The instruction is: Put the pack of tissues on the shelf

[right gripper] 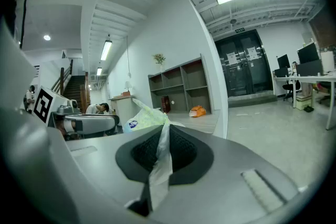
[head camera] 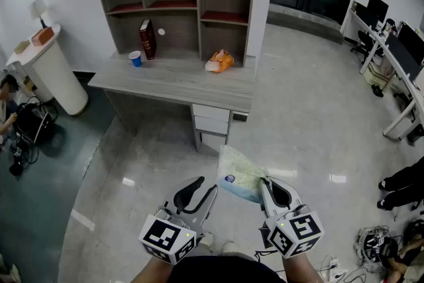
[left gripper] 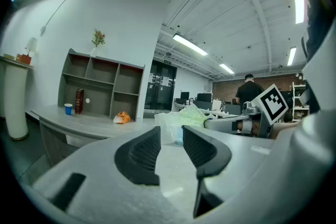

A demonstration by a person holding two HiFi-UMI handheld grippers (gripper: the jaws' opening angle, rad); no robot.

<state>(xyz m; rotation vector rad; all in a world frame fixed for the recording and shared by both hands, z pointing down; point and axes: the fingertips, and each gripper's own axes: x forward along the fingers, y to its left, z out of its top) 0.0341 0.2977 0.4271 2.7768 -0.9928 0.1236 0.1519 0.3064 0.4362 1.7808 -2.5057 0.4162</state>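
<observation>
Crinkly pale-green plastic is pinched flat between the ribbed black fingers (right gripper: 184,152) of the right gripper (right gripper: 164,136), clenched on one edge of the pack of tissues (right gripper: 144,118). The soft, pillow-shaped pack juts forward from that grip, in the air above the glossy floor (head camera: 298,116). Beside it, the left gripper (left gripper: 171,136) has its fingers (left gripper: 143,152) released, with nothing in the gap between them. The step in hand looks like the carry, as the pack is held but well apart from its goal. Ahead stands a grey wood-grain surface (head camera: 179,79) with drawers (head camera: 211,122), bearing a blue cup (head camera: 135,58), a dark red book (head camera: 147,38), an orange bundle (head camera: 220,61) and the boxy shelf (head camera: 199,3) with red-lined boards. The next move calls for closing in, raising the pack to a free compartment and loosening only once it rests flat, since the limp wrap may sag.
</observation>
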